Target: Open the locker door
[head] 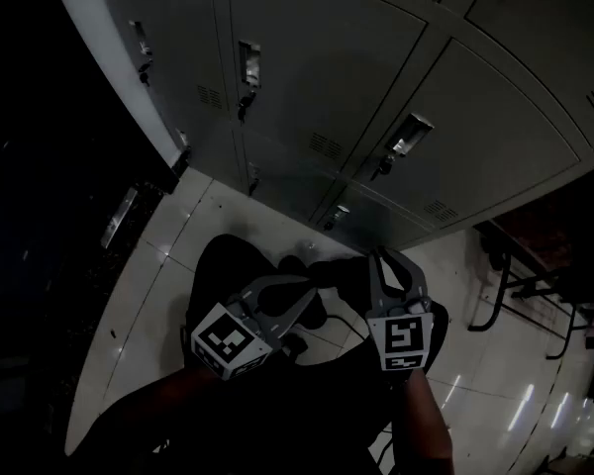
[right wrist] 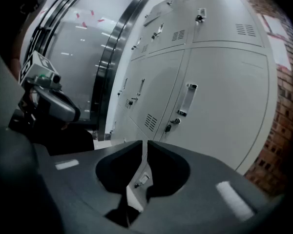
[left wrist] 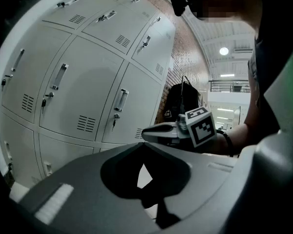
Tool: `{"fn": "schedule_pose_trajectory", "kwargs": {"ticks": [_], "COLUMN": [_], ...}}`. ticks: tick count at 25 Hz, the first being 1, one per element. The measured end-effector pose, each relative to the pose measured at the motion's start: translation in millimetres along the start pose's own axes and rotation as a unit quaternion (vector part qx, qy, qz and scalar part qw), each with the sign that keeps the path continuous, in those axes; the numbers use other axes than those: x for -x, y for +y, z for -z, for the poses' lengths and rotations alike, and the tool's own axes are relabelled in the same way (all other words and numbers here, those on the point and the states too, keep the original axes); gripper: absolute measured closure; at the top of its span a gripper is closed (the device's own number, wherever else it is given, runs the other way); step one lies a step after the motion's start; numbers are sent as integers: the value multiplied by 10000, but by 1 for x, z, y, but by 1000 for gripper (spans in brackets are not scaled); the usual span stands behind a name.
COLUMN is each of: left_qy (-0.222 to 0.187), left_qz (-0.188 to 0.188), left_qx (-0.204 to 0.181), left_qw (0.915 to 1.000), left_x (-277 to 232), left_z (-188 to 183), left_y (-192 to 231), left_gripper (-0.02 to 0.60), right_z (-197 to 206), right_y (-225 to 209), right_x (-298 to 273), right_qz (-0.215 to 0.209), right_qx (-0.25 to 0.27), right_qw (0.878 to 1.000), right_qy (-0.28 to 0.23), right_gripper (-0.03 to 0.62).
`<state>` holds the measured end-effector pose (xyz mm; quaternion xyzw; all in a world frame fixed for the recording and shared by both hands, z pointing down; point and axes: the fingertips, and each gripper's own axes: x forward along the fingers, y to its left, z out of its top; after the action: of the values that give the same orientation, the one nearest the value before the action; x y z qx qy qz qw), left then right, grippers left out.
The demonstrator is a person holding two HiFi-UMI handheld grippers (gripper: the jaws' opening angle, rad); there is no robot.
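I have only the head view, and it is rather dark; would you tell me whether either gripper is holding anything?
Observer: The left gripper is not. Its own view shows the tips together with nothing between them.
Operator: Thank you. And the right one?
Observer: The right gripper is empty too. Its jaws leave only a thin slit, and they point toward a closed locker door without touching it.
Operator: What lies past the end of the locker row?
Observer: A black backpack sits in front of a brick wall, as the left gripper view shows.
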<state>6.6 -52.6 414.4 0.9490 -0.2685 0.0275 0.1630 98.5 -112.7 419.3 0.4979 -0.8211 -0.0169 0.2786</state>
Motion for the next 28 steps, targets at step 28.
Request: {"fn": "schedule_pose_trajectory", "kwargs": {"ticks": [28], "left_qy": [-39], "left_qz": [25], "left_qx": [164], "left_qw": [9999], "left_x": [11], "left_z": [-5], "left_y": [22], "left_gripper": [569], "right_z": [-33], "right_y": [-92], "right_x": [-127], "right_qz": [2340], "right_qx": [4742], "right_qw": [8330], "right_qy": [1628], "right_gripper": [557]}}
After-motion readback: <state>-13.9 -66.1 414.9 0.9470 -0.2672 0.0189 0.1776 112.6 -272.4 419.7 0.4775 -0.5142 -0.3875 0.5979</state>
